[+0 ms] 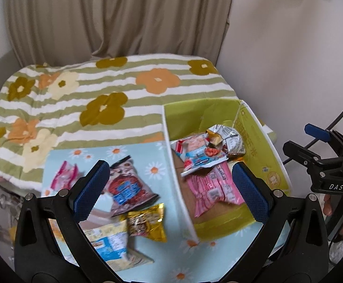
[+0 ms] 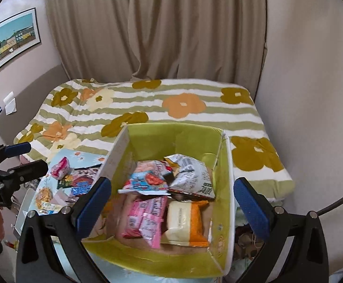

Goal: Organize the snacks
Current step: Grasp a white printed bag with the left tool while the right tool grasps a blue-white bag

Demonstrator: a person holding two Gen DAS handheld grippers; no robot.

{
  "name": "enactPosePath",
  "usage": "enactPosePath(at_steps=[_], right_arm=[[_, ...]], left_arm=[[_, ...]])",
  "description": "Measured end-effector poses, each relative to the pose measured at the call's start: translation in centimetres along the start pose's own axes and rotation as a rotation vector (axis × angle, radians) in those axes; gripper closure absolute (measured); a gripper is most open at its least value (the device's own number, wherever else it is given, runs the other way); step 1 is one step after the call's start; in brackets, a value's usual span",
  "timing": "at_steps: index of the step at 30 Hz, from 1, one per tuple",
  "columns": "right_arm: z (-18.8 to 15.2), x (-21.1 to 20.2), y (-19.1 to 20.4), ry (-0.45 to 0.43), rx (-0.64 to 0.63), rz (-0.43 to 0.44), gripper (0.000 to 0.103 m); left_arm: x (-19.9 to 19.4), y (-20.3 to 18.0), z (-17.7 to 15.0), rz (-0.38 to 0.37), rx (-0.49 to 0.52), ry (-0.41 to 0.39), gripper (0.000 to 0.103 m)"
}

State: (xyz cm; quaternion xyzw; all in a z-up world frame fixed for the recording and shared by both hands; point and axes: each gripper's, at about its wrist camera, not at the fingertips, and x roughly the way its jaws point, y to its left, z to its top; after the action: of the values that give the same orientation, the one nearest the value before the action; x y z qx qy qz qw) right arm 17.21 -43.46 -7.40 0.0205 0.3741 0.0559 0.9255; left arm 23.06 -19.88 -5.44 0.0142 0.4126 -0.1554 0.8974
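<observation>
Both the left gripper [image 1: 169, 188] and right gripper [image 2: 172, 204] are hanging wide open, empty. Next, I'd be pinching the crinkly gold foil snack packet [image 1: 148, 222] lying beside the green cardboard box [image 1: 263, 139] by its edge.

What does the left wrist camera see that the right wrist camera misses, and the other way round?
Only the left wrist view shows the gold snack packet lying on the daisy-print mat. Only the right wrist view shows the framed picture on the wall and the orange-and-cream packet in the box. Both show the green box, the pink packets and the flowered blanket.
</observation>
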Motion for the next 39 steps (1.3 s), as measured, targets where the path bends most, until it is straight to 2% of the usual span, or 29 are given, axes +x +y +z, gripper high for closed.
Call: enactPosePath(at_steps=[6, 11, 19, 26, 29, 39], right_arm=[[-1.1, -1.9, 4.5, -0.033, 0.01, 0.023, 0.0], [-2.6, -2.3, 8.6, -0.024, 0.025, 0.041, 0.0], [-5.8, -2.1, 15.1, 0.013, 0.04, 0.073, 0.0], [-8.4, -0.1, 19.0, 0.091, 0.07, 0.101, 0.0], [-9.5, 1.3, 20.5, 0.129, 0.084, 0.111, 0.0], [-12.7, 7.2, 23.5, 0.252, 0.161, 0.15, 0.0]], left_arm=[[-4.4, 4.1, -1.8, 0.045, 0.014, -0.033, 0.0], [-7.1, 8.7, -4.5, 0.073, -0.004, -0.033, 0.0], [-9.0, 15.0, -10.0, 0.052, -0.058, 0.0, 0.0], [-8.7, 18.7, -13.8, 0.016, -0.076, 0.05, 0.0], [-7.9, 19.6, -15.2, -0.024, -0.07, 0.076, 0.0], [-2.2, 20.2, -19.1, -0.13, 0.009, 0.218, 0.0]])
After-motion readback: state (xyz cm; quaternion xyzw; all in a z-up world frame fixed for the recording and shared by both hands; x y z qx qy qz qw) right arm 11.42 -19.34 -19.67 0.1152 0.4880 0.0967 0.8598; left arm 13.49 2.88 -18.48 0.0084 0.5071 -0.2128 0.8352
